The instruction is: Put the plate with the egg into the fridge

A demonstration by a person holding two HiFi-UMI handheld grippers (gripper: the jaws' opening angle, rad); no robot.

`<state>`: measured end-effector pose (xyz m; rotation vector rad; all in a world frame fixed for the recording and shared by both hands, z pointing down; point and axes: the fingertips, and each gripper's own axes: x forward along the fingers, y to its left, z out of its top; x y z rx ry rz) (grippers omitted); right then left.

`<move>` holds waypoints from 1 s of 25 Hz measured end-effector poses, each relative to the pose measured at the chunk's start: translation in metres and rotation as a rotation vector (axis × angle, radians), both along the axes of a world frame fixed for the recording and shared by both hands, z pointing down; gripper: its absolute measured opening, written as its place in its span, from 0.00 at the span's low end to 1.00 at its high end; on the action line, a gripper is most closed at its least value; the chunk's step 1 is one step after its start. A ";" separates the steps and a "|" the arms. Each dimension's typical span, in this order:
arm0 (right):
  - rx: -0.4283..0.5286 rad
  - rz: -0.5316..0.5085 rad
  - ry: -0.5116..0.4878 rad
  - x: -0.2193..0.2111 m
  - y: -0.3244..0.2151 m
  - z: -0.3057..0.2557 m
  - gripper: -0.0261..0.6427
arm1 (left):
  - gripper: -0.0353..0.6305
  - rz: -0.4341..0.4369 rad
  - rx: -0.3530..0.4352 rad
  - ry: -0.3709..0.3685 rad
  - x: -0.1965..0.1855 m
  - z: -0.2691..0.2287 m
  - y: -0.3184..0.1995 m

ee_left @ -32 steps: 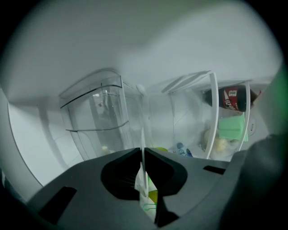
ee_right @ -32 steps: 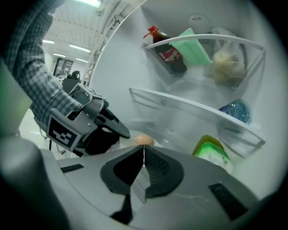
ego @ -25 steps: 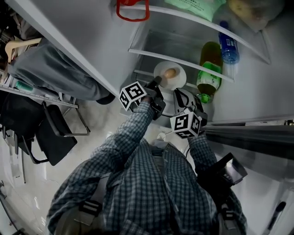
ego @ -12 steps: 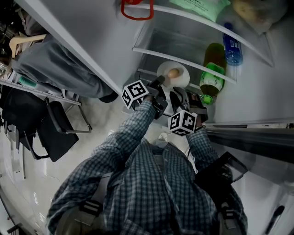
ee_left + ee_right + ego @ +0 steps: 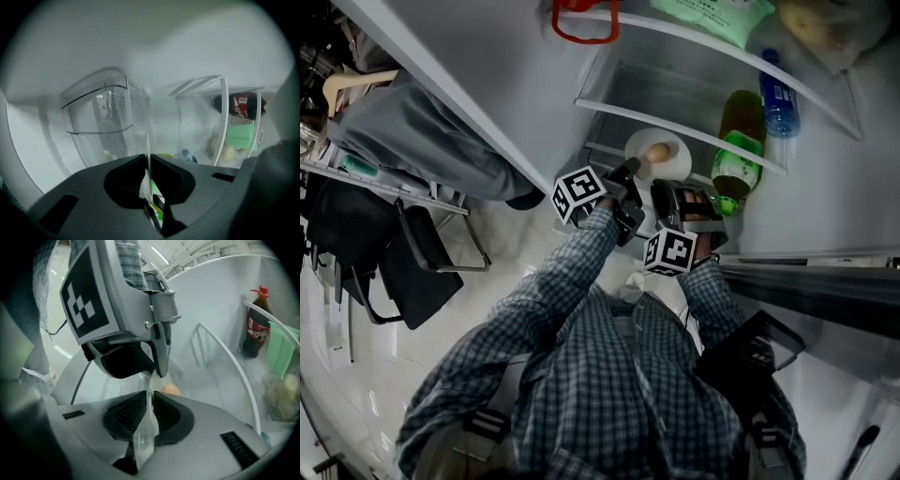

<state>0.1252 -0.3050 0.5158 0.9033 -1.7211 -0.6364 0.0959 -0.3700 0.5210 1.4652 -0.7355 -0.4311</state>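
The head view was dim and grey, with pale gleams on the floor (image 5: 337,375). Inside the fridge (image 5: 154,51) the light was soft and even — shadows faint. Both gripper views bowed outward, corners black, nearest parts blurred.

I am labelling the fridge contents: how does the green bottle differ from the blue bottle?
The green bottle is bigger than the blue bottle. The green bottle has a green label and olive body; the blue bottle looks blue all over. The green bottle is nearer the plate than the blue bottle. Both are in the fridge.
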 end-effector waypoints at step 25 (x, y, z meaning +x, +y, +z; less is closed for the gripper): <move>-0.014 0.070 0.042 0.006 -0.008 0.001 0.08 | 0.09 -0.005 -0.001 0.056 -0.002 -0.003 0.002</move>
